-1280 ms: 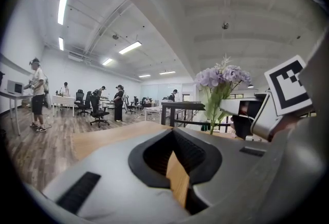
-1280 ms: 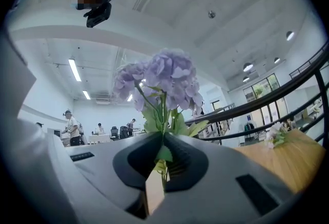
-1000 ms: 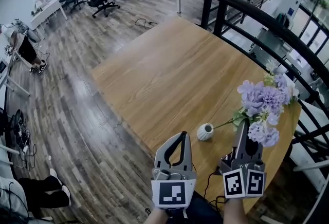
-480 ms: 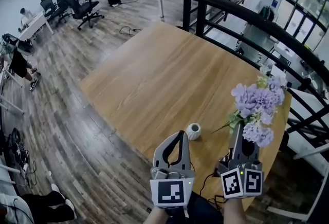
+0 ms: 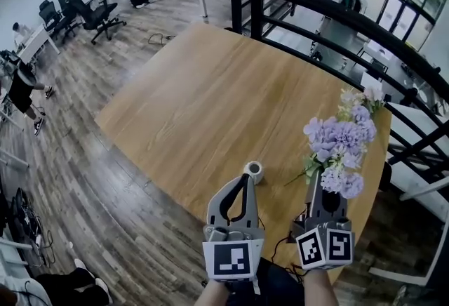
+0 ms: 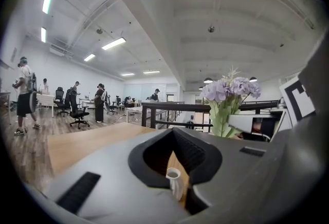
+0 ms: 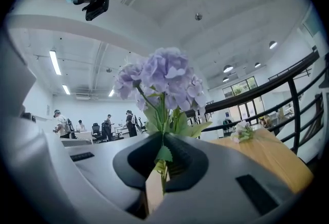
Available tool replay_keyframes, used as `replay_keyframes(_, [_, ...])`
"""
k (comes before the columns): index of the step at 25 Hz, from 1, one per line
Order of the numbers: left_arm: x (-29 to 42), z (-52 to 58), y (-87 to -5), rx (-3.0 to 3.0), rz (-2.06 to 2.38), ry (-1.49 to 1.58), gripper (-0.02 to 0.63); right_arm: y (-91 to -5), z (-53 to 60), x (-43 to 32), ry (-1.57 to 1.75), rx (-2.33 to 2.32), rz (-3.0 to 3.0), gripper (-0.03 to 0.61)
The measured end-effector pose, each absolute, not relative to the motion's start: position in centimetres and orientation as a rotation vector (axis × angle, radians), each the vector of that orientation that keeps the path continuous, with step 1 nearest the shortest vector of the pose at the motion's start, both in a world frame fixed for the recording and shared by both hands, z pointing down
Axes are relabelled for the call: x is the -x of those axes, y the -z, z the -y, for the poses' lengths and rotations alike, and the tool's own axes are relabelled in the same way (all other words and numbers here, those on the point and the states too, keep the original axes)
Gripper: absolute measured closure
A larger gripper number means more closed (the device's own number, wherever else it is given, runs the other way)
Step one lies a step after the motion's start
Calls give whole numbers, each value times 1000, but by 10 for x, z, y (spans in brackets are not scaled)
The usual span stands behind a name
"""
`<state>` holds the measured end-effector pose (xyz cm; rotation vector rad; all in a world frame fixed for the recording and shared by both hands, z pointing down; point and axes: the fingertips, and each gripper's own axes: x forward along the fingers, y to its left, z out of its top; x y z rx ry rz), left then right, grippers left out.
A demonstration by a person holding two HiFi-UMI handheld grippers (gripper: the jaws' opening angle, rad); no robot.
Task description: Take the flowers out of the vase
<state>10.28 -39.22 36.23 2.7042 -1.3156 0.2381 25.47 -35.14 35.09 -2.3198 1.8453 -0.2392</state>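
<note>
Now | right gripper point(image 5: 325, 187): jaws pinch flowers point(image 5: 339, 137) | left gripper point(image 5: 248, 180): jaws together, vase point(image 5: 253, 171) beyond

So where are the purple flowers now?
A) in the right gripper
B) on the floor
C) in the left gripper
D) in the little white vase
A: the right gripper is shut on the stem of the purple flowers, and the white vase stands empty on the table.
</note>
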Motion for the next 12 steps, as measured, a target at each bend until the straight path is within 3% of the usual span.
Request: replay_keyframes(12, [-114,394,-374,-2706,1288,-261,577,-378,342,-261,310,2360,-1851,558])
